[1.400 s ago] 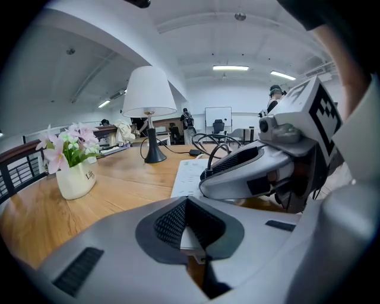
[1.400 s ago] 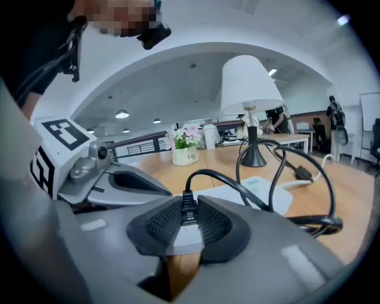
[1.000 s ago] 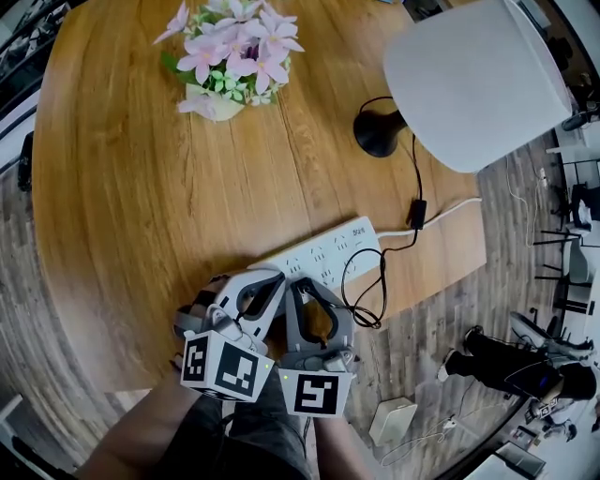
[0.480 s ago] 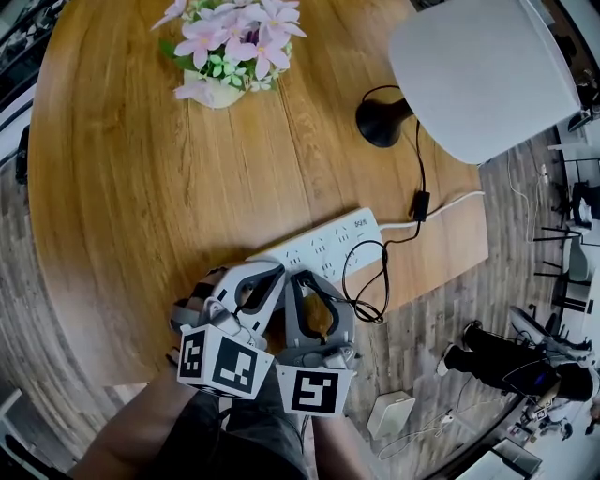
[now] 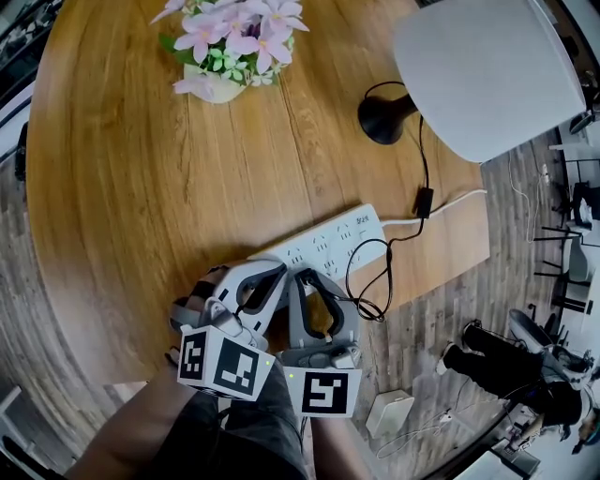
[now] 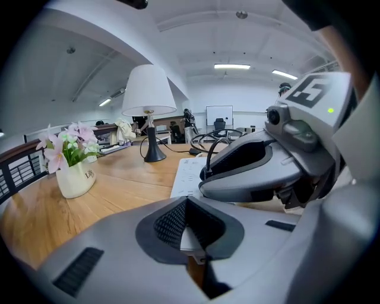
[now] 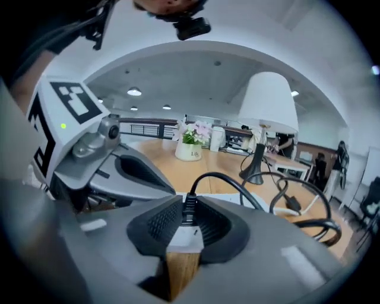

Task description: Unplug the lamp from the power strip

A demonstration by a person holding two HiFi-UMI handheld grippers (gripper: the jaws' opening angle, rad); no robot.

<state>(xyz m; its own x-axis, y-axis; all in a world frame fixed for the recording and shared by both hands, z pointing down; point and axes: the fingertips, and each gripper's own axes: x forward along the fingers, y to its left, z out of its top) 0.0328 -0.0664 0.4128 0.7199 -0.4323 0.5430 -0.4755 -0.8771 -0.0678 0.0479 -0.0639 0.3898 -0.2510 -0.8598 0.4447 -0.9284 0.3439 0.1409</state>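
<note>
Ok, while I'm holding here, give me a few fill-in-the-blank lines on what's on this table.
1. The flowers are ___.
2. The lamp's cord ends in a ___ plug.
3. The left tongs pinch the near end of the white ___.

Missing words: pink; black; power strip.
</note>
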